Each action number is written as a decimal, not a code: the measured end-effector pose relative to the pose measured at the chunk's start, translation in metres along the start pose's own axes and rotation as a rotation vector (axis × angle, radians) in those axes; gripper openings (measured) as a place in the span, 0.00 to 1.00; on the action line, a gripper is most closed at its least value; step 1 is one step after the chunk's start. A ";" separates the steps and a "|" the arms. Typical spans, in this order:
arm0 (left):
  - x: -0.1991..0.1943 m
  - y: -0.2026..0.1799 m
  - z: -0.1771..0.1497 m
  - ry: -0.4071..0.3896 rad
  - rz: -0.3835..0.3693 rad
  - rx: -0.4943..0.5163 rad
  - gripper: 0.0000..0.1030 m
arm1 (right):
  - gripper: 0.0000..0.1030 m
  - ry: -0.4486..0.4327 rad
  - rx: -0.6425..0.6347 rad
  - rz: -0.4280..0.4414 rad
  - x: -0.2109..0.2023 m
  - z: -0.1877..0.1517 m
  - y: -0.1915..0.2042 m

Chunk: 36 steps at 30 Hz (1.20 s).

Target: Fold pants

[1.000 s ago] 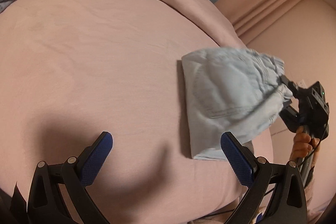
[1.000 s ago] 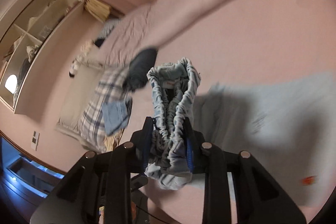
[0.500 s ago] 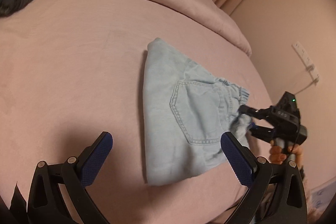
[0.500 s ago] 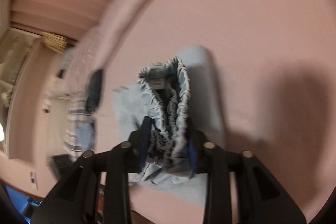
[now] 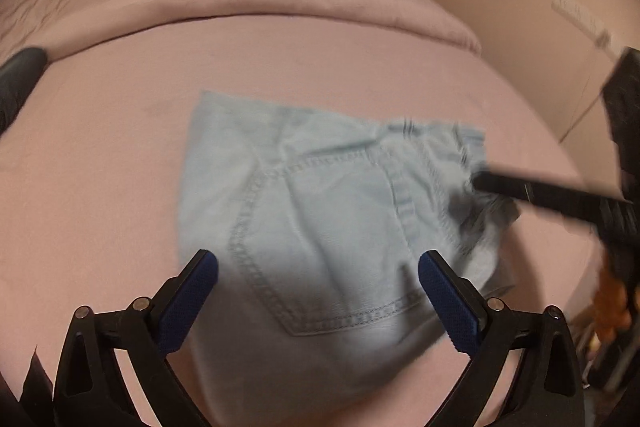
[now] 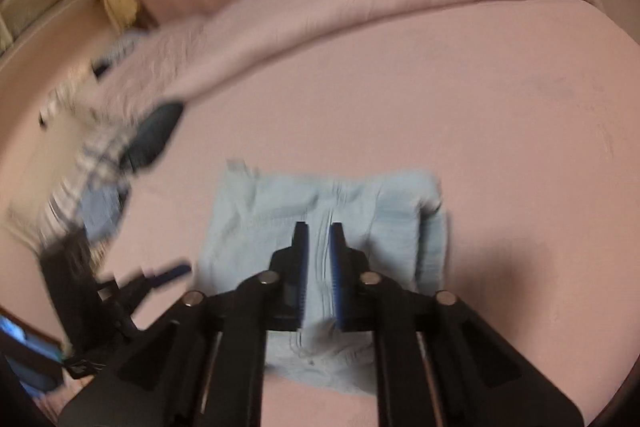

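1. Pants (image 5: 320, 227), light blue denim, lie folded flat on the pink bed sheet (image 5: 120, 131), back pocket up.
2. Left gripper (image 5: 318, 301) hovers over the near edge of the pants, fingers wide apart, nothing between them.
3. Right gripper (image 6: 319, 267) has just been closing; fingers nearly together, a narrow gap showing, waistband fabric seen through it. Grip on fabric: cannot tell, blurred.
4. Dark garment (image 6: 150, 137) lies well apart at the left.

Dim warm light, heavy motion blur, fisheye bending at edges, soft shadows
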<state>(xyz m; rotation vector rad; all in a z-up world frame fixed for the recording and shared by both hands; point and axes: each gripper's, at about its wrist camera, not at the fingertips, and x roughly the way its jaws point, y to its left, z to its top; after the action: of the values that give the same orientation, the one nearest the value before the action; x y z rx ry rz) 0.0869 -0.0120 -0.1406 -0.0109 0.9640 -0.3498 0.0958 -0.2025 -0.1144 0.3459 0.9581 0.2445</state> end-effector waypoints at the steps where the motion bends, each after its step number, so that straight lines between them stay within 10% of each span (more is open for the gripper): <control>1: 0.006 -0.001 -0.003 0.008 0.012 0.012 0.96 | 0.09 0.024 -0.010 -0.003 0.004 -0.008 -0.001; 6: 0.027 0.001 -0.012 0.028 0.017 0.053 0.97 | 0.00 0.111 -0.098 -0.066 0.012 -0.076 -0.012; 11: -0.001 0.006 -0.016 0.016 0.004 0.029 0.97 | 0.00 0.166 -0.052 -0.007 0.017 -0.061 -0.021; 18: -0.020 0.052 -0.059 0.027 0.045 -0.112 0.97 | 0.42 0.061 -0.072 0.166 -0.008 -0.024 0.016; 24: -0.029 0.057 -0.073 -0.014 -0.075 -0.138 0.62 | 0.42 0.123 -0.057 0.193 0.068 0.028 0.062; 30: -0.033 0.063 -0.077 -0.011 -0.134 -0.149 0.51 | 0.38 0.312 -0.112 0.112 0.149 0.074 0.100; 36: -0.038 0.063 -0.090 -0.053 -0.139 -0.116 0.39 | 0.12 0.422 -0.121 0.068 0.185 0.076 0.100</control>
<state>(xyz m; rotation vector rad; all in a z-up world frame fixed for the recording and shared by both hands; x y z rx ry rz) 0.0129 0.0715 -0.1718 -0.1927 0.9328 -0.4185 0.2564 -0.0583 -0.1747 0.2180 1.3414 0.4477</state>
